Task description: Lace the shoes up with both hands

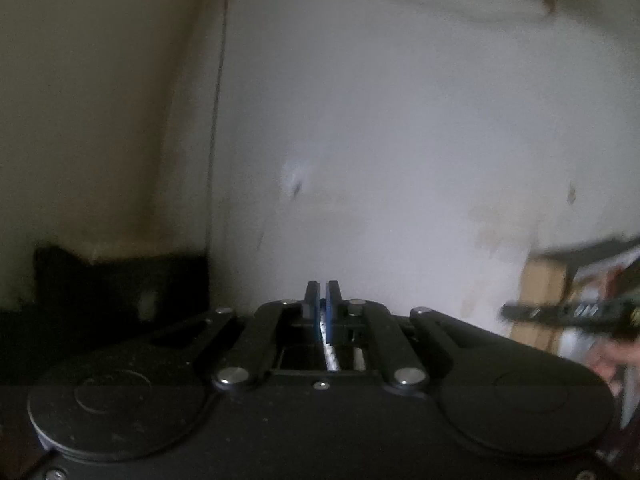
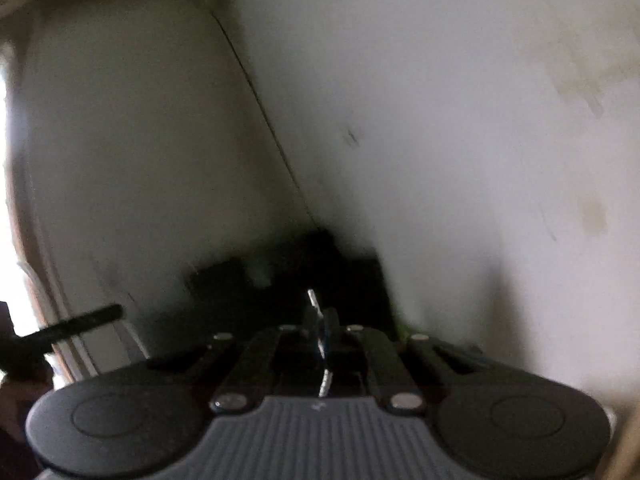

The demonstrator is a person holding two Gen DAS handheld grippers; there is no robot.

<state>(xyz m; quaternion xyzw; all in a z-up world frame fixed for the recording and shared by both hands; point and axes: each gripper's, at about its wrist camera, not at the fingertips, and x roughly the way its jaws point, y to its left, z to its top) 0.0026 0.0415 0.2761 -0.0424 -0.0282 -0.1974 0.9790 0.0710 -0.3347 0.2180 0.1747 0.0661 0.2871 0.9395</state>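
Wall corner (image 1: 214, 120) ahead; both tongs (image 1: 322, 300) (image 2: 323, 320) closed, empty.

Both grippers pointed up at a wall corner. Ahead of the left gripper (image 1: 322, 294) the corner seam (image 1: 216, 120) ran down to a dark bulk (image 1: 120, 280) low on the left, with a cardboard box (image 1: 540, 300) low on the right. The right gripper (image 2: 322, 316) faced that same corner, dark bulk straight ahead.
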